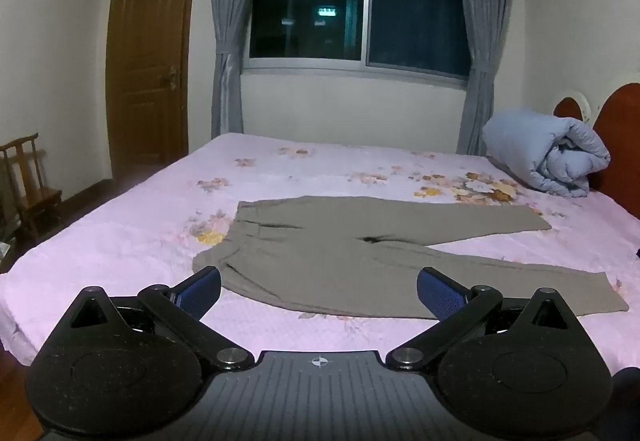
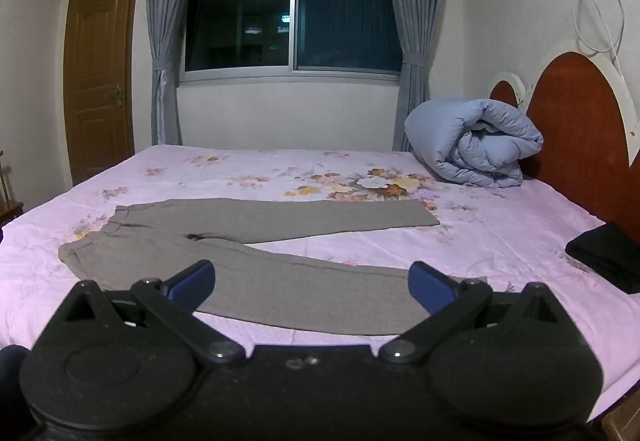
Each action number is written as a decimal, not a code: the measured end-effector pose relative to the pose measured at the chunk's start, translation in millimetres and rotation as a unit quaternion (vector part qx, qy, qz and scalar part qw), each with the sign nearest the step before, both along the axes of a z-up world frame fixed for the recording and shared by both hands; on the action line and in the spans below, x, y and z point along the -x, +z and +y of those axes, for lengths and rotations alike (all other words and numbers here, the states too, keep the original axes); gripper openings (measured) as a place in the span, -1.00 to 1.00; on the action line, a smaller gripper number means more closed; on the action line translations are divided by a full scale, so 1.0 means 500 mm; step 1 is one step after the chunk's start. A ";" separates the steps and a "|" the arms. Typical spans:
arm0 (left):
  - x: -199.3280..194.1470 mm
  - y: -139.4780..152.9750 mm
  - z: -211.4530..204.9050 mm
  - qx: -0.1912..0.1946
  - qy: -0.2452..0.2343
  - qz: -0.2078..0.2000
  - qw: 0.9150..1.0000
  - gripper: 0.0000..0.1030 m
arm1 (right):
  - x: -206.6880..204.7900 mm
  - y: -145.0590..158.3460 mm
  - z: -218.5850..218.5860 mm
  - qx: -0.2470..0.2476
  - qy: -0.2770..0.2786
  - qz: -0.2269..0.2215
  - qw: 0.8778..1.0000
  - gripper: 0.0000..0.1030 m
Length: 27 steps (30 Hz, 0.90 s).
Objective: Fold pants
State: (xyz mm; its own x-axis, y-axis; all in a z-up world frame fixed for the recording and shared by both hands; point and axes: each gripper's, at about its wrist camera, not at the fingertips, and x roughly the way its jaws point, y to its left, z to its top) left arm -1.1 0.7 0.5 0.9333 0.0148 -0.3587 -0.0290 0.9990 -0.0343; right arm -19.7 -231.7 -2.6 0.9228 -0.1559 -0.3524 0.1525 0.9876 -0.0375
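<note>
Both grippers, left [image 1: 319, 291] and right [image 2: 312, 287], hang wide and empty above the bed [image 1: 120, 233]; pants [image 1: 360, 257] lie spread flat. I'd pinch near leg's edges, fold evenly.

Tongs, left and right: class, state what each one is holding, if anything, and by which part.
Nothing is held. The left tongs and right tongs both stand wide open above the bed's near edge, short of the grey pants, which lie spread flat.
</note>
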 end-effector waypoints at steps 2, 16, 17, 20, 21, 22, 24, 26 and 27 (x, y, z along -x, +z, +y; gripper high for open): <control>0.000 -0.003 0.000 -0.003 -0.004 0.002 1.000 1.00 | 0.000 -0.001 0.000 0.005 -0.001 0.002 1.000 0.89; 0.000 -0.005 0.003 -0.002 -0.002 0.009 1.000 1.00 | 0.001 -0.006 0.001 -0.001 -0.001 0.001 1.000 0.89; 0.000 -0.005 0.003 -0.002 -0.003 0.009 1.000 1.00 | 0.001 -0.006 0.002 -0.001 -0.001 0.001 1.000 0.89; 0.001 -0.005 0.002 -0.003 -0.002 0.008 1.000 1.00 | 0.002 -0.012 0.006 -0.001 -0.001 0.001 1.000 0.89; 0.000 -0.006 0.002 -0.003 -0.003 0.009 1.000 1.00 | 0.002 -0.012 0.006 -0.001 -0.001 0.001 1.000 0.89; 0.000 -0.005 0.001 -0.003 -0.003 0.010 1.000 1.00 | 0.002 -0.011 0.005 0.000 -0.001 0.000 1.000 0.89; 0.002 -0.006 0.004 -0.003 -0.002 0.009 1.000 1.00 | 0.004 -0.013 0.009 -0.001 -0.001 0.000 1.000 0.89; 0.002 -0.006 0.003 -0.003 -0.003 0.009 1.000 1.00 | 0.003 -0.017 0.007 -0.001 -0.001 -0.001 1.000 0.89; 0.002 -0.006 0.003 -0.003 -0.003 0.009 1.000 1.00 | 0.003 -0.017 0.007 -0.001 -0.001 -0.001 1.000 0.89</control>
State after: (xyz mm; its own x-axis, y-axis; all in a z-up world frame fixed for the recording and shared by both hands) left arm -2.2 2.2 -2.5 0.9265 0.0122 -0.3760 -0.0245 0.9993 -0.0278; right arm -21.5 -228.3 -11.2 0.9232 -0.1570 -0.3508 0.1547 0.9874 -0.0348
